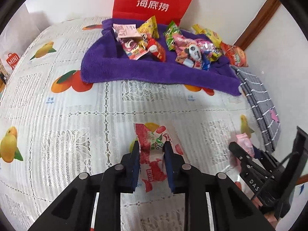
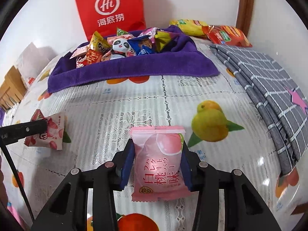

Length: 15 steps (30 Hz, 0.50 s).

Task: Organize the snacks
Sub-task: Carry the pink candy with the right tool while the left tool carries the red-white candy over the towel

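My left gripper (image 1: 152, 144) is shut on a red-and-white lychee snack packet (image 1: 154, 165), which crumples between the blue pads just above the tablecloth. In the right wrist view the same packet (image 2: 52, 132) shows at the left with a black finger across it. My right gripper (image 2: 157, 144) is shut on a pink peach snack packet (image 2: 159, 165), its pads pressing both sides. That packet (image 1: 244, 140) also peeks out at the right of the left wrist view. Several more snacks (image 1: 192, 52) lie heaped on a purple towel (image 1: 134, 71) at the back.
A red paper bag (image 1: 154, 0) stands against the wall behind the towel. A folded grey checked cloth (image 2: 269, 80) lies at the right, with yellow and orange packets (image 2: 225, 34) beyond it. The fruit-print tablecloth (image 2: 211, 96) covers the table.
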Available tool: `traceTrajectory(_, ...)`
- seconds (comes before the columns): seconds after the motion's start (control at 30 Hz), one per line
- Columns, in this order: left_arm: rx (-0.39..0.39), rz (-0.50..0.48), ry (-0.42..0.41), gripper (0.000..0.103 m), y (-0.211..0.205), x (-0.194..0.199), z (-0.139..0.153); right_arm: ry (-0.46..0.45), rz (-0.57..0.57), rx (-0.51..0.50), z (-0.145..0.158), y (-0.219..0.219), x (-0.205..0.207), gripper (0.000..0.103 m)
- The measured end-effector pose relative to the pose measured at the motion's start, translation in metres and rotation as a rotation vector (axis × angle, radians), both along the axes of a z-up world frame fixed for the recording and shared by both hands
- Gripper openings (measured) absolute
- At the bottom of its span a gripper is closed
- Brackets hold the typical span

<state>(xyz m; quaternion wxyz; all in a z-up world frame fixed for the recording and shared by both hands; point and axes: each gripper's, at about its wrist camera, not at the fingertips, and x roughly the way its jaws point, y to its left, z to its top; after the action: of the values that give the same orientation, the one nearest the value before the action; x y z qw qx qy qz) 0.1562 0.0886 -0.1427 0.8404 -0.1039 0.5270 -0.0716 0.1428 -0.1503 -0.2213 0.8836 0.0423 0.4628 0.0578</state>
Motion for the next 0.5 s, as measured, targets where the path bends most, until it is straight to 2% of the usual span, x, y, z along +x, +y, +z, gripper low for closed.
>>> traceTrajectory(0.2,-0.039,0.008,-0.045,0.022,0.007,0.001,0.025,-0.002,-0.014,0.041,0.021,-0.006,-0.001,0.044)
traceTrajectory(0.5,-0.07,0.018,-0.122,0.022,0.012,0.014,0.07,-0.087,-0.014,0.096,0.084,-0.017,0.005,0.044)
